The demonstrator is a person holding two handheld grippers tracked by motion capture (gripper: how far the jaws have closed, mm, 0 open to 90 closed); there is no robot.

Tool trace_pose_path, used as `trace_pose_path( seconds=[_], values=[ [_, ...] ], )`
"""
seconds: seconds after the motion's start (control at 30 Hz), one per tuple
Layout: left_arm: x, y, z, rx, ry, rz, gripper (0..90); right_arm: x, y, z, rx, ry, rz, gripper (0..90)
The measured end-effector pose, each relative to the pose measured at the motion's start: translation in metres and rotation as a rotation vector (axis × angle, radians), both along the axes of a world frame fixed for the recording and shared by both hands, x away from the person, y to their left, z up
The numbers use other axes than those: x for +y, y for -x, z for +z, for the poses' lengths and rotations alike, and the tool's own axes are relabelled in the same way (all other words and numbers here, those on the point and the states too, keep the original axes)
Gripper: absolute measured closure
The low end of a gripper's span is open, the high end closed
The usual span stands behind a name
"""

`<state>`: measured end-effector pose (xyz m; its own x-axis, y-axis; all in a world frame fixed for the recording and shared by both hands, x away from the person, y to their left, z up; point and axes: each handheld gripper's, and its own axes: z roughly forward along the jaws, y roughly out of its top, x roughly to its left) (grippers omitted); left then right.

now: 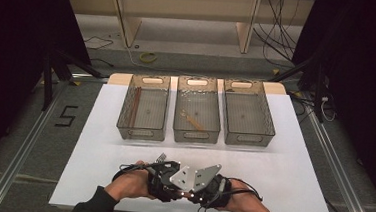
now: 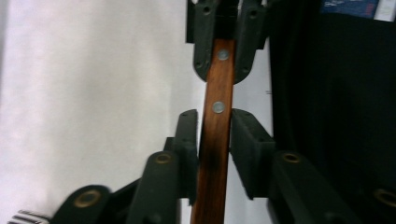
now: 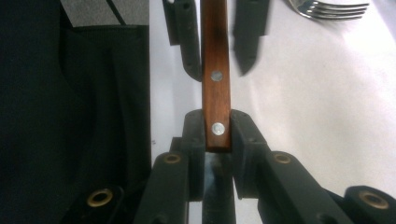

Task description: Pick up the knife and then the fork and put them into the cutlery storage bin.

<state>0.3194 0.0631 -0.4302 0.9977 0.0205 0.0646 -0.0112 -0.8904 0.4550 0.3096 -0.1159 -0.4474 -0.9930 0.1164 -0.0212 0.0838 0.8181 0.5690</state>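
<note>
Only thing I can actually read is a big black "5" (image 1: pixel 66 116) taped on the grey floor (image 1: pixel 33 140), well off to the left of my left gripper's (image 1: pixel 164 170) jaws, out beyond the table edge. Nothing legible in either gripper view.
</note>
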Motion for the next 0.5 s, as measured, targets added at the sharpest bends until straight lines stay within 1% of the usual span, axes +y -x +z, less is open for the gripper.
trace_pose_path(
  seconds=[0.03, 0.07, 0.1, 0.13, 0.2, 0.27, 0.33, 0.4, 0.5],
  values=[
    [0.001, -0.001, 0.000, 0.001, 0.006, 0.011, 63.2, -0.001, -0.001, 0.000, -0.007, -0.010, 0.005, 78.2],
    [0.002, -0.002, 0.001, 0.000, 0.002, 0.013, 60.9, -0.001, -0.001, 0.001, -0.004, -0.011, 0.001, 78.2],
    [0.004, -0.003, 0.002, -0.003, 0.013, 0.022, 58.4, -0.002, -0.002, 0.001, -0.012, -0.013, 0.000, 78.2],
    [0.006, -0.004, 0.004, -0.014, 0.026, 0.036, 55.3, -0.003, -0.002, 0.002, -0.015, -0.009, -0.003, 78.3],
    [0.010, -0.007, 0.007, -0.021, 0.080, 0.093, 49.3, -0.005, -0.003, 0.002, -0.020, -0.010, -0.021, 78.3],
    [0.015, -0.011, 0.010, -0.036, 0.121, 0.136, 44.4, -0.007, -0.005, 0.004, -0.023, -0.005, -0.043, 78.3],
    [0.021, -0.014, 0.012, -0.032, 0.153, 0.183, 42.6, -0.011, -0.007, 0.005, -0.027, -0.009, -0.067, 78.3],
    [0.026, -0.017, 0.013, -0.039, 0.167, 0.227, 38.5, -0.015, -0.011, 0.006, -0.037, -0.010, -0.095, 78.3],
    [0.034, -0.022, 0.011, -0.038, 0.186, 0.296, 34.4, -0.022, -0.017, 0.009, -0.043, -0.026, -0.137, 78.3]
  ],
)
